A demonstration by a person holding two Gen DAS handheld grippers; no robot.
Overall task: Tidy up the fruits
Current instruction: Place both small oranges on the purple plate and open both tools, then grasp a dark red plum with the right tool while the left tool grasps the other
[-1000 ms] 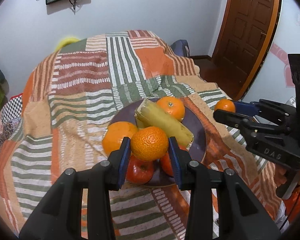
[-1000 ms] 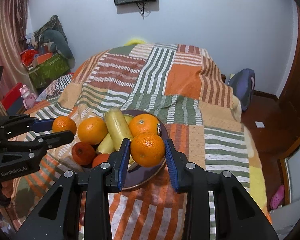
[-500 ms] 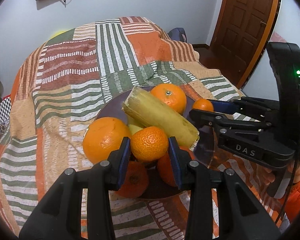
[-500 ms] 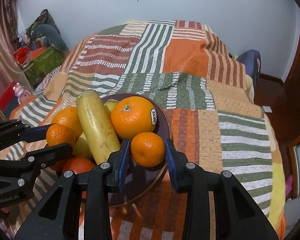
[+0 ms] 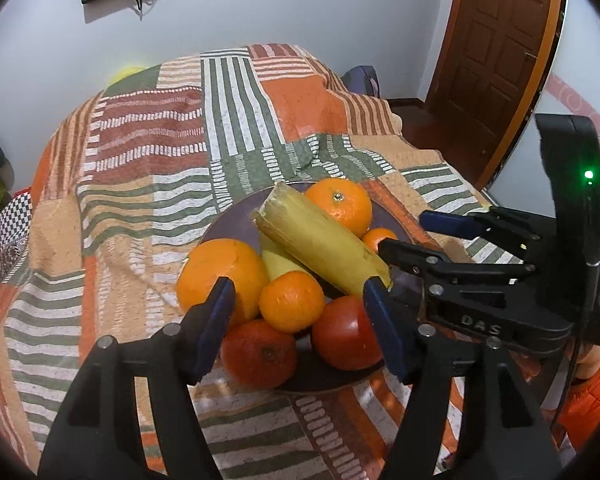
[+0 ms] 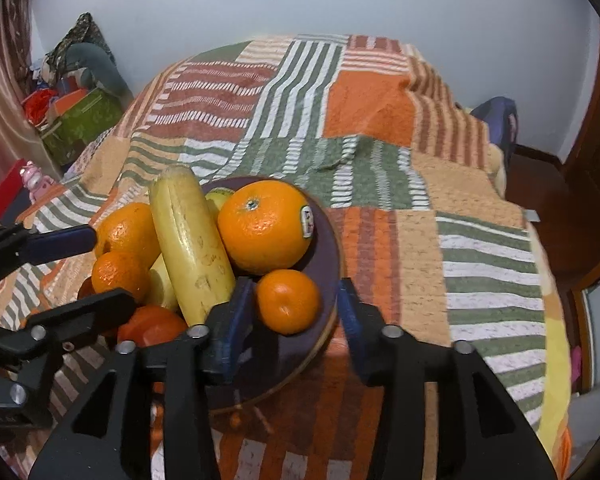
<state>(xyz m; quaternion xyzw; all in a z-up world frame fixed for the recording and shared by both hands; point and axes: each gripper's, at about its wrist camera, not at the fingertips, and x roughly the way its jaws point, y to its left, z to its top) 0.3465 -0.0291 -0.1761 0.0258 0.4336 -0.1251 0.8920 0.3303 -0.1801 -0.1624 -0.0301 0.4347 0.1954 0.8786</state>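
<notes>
As both claws open, plate [image 5: 236, 220] holds 4 oranges (2 tomatoes).

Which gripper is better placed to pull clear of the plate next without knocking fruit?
Probably right. The right gripper, jaws opening, brackets a mandarin at the plate rim. The left gripper, also opening, brackets a mandarin perched among piled fruit.

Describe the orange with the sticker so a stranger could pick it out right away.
Start at the dark purple plate on the striped patchwork bedspread. Among the piled fruit, take the big orange on the plate's far right side, beside the long yellow fruit. It alone carries a small white sticker on its side; the small mandarin below it is plain.
</notes>
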